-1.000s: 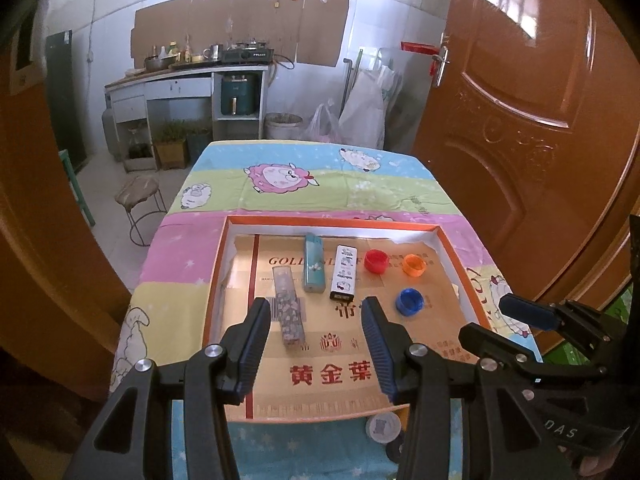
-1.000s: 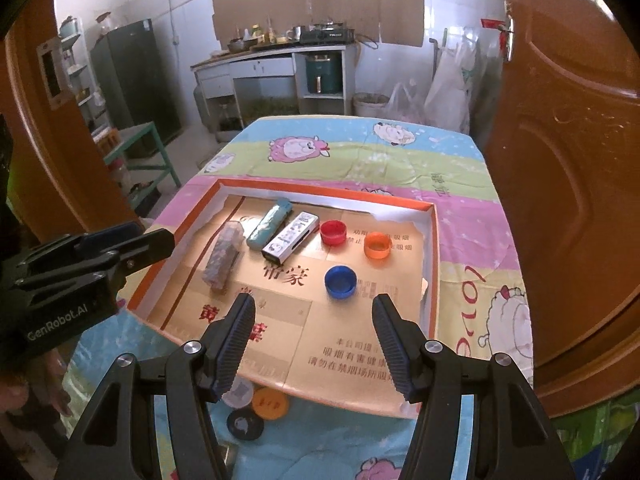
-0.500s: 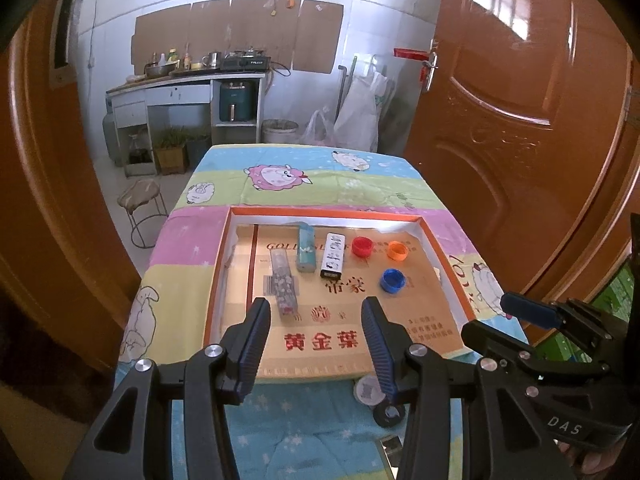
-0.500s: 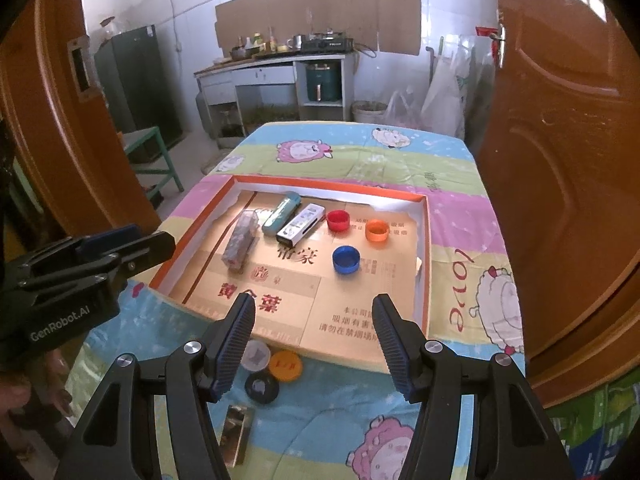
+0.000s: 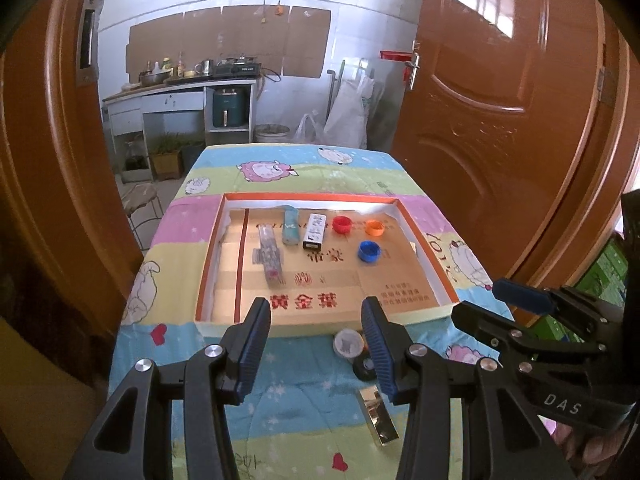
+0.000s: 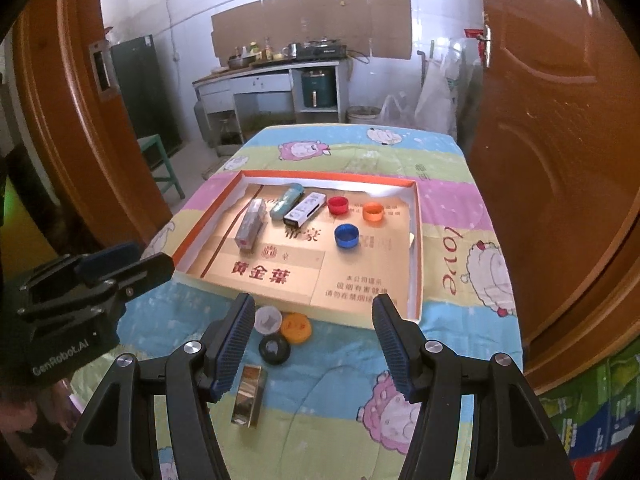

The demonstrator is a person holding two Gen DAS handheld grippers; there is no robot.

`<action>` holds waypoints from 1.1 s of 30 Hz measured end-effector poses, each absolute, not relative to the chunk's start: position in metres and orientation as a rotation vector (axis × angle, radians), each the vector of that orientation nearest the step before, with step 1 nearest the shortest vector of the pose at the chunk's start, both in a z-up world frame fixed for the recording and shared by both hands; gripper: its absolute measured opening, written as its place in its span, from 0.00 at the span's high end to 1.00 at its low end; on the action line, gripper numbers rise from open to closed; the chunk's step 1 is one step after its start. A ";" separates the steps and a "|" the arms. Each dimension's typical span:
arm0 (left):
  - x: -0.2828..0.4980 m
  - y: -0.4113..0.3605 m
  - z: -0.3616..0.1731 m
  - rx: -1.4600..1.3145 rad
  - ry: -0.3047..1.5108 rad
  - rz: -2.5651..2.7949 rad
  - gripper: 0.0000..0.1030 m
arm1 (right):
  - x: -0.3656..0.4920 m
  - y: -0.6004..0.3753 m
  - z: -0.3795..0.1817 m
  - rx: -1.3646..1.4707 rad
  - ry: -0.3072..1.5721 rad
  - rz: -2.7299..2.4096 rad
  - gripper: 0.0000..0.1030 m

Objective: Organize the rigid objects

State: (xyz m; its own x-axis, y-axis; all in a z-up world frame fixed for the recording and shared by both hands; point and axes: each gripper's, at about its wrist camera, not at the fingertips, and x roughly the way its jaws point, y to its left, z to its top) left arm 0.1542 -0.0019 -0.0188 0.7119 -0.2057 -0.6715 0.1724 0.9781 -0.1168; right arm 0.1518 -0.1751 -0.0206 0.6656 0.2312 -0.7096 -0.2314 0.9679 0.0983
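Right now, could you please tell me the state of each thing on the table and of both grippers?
left gripper: open, empty
right gripper: open, empty
tray: holding three boxes and three caps
red cap: in tray
orange cap: in tray
blue cap: in tray
shiny box: lying outside tray
loose caps: three, clustered outside tray

place: home kitchen | evidence: stove (image 5: 236, 67) and pots on counter (image 6: 264, 70); wooden door (image 5: 500, 112); cartoon-print tablecloth (image 6: 360, 148)

Open right tool (image 6: 314, 340) above tablecloth (image 6: 340, 400), three caps (image 6: 276, 334) and shiny box (image 6: 250, 396) near tray (image 6: 416, 248)
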 end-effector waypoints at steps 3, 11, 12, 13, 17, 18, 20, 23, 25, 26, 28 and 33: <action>0.144 -0.009 -0.019 -0.024 0.741 -0.207 0.54 | 0.142 -0.176 -0.021 0.002 0.796 0.256 0.39; 0.124 -0.024 -0.032 -0.007 0.742 -0.221 0.54 | 0.121 -0.187 -0.027 0.030 0.797 0.233 0.39; 0.123 -0.025 -0.033 -0.009 0.742 -0.222 0.54 | 0.118 -0.189 -0.029 0.032 0.798 0.229 0.39; 0.121 -0.027 -0.037 -0.012 0.744 -0.220 0.54 | 0.115 -0.191 -0.030 0.034 0.798 0.226 0.39; 0.116 -0.037 -0.053 0.001 0.755 -0.217 0.54 | 0.109 -0.197 -0.033 0.043 0.800 0.219 0.39; 0.115 -0.040 -0.058 0.010 0.760 -0.218 0.54 | 0.107 -0.199 -0.034 0.048 0.800 0.217 0.39; 0.113 -0.050 -0.070 0.035 0.776 -0.221 0.54 | 0.105 -0.203 -0.035 0.058 0.799 0.216 0.39; 0.115 -0.059 -0.092 0.046 0.802 -0.214 0.54 | 0.102 -0.208 -0.037 0.070 0.797 0.216 0.39; 0.116 -0.062 -0.105 0.038 0.819 -0.199 0.54 | 0.100 -0.212 -0.039 0.075 0.801 0.212 0.39; 0.116 -0.064 -0.111 0.038 0.830 -0.197 0.54 | 0.099 -0.212 -0.039 0.076 0.804 0.210 0.39; 0.117 -0.066 -0.120 0.041 0.847 -0.196 0.54 | 0.099 -0.217 -0.042 0.082 0.808 0.202 0.39; 0.119 -0.066 -0.135 0.043 0.880 -0.188 0.54 | 0.100 -0.226 -0.050 0.107 0.818 0.189 0.39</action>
